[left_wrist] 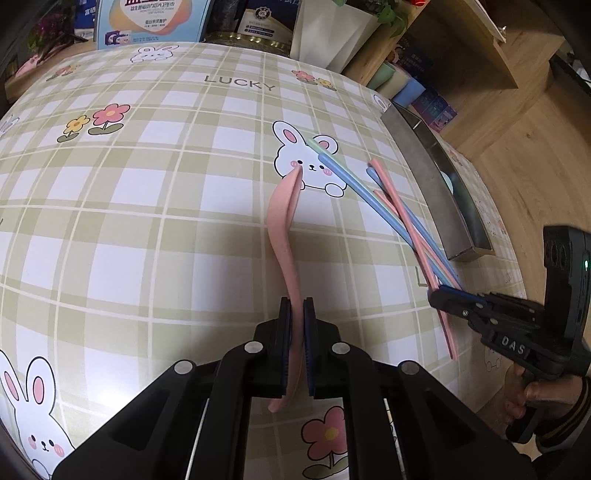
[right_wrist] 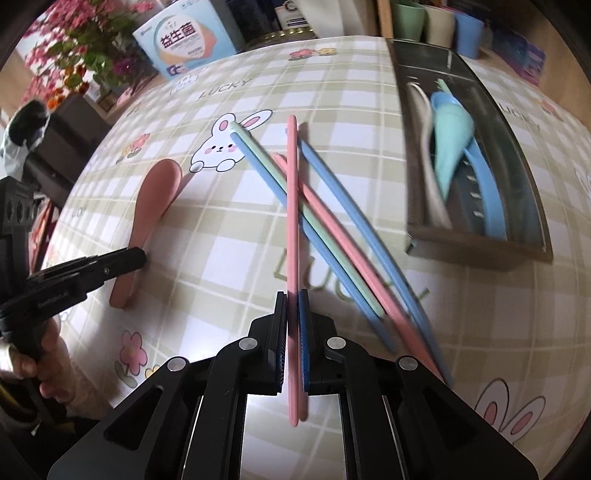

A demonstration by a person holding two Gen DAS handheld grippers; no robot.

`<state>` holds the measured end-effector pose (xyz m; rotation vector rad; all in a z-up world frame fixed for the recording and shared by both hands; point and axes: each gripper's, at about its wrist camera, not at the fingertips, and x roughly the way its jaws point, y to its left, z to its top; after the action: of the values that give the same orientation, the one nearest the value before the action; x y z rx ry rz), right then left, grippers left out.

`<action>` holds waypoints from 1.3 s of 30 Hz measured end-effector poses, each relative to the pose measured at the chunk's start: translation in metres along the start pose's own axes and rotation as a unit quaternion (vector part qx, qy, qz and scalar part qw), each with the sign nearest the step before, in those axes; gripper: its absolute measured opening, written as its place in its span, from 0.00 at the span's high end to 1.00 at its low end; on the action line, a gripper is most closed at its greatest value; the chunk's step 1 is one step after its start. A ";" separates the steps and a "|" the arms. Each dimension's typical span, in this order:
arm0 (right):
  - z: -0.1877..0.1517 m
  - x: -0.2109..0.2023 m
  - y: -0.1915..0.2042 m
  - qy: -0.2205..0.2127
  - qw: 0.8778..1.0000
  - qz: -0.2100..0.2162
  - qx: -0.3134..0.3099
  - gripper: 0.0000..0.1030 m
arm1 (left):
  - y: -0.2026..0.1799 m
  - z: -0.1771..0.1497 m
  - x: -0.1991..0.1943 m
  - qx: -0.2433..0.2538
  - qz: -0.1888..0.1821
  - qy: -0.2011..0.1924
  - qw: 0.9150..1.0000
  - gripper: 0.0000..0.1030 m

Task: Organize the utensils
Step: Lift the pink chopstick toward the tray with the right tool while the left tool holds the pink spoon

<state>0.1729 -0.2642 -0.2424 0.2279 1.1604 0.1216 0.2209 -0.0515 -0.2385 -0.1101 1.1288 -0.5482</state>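
My left gripper (left_wrist: pixel 296 306) is shut on the handle of a pink spoon (left_wrist: pixel 281 221), whose bowl points away over the rabbit print. In the right wrist view the same spoon (right_wrist: pixel 157 195) lies at the left with the left gripper (right_wrist: pixel 138 256) on its handle. My right gripper (right_wrist: pixel 293 299) is shut on one pink chopstick (right_wrist: pixel 292 192), which crosses over a loose bundle of blue, green and pink chopsticks (right_wrist: pixel 332 236) on the cloth. From the left wrist view the right gripper (left_wrist: pixel 437 295) sits at the near end of those chopsticks (left_wrist: pixel 391 210).
A metal tray (right_wrist: pixel 472 240) at the right holds a white, a teal and a blue spoon (right_wrist: pixel 448 144); its wall (left_wrist: pixel 417 162) runs along the table's right edge. Boxes (right_wrist: pixel 184 37), flowers (right_wrist: pixel 85 55) and cups (right_wrist: pixel 436 22) line the far edge of the checked cloth.
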 end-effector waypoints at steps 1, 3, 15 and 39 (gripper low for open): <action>0.003 0.001 0.001 0.000 1.000 -0.002 0.000 0.94 | 0.000 0.000 0.000 0.002 0.001 -0.001 1.000 0.92; 0.008 0.004 0.004 0.000 1.000 -0.007 0.000 0.94 | 0.000 -0.002 -0.001 0.002 0.000 -0.002 1.000 0.92; 0.030 0.016 0.004 -0.009 1.000 0.000 0.013 0.93 | 0.003 -0.004 -0.003 -0.012 -0.013 -0.005 1.000 0.92; 0.008 0.011 -0.001 -0.049 0.997 0.049 0.036 0.94 | 0.002 -0.002 -0.001 -0.015 -0.005 -0.007 1.000 0.93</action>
<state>0.1843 -0.2638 -0.2498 0.3513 1.0570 0.1534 0.2193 -0.0490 -0.2392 -0.1459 1.1228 -0.5394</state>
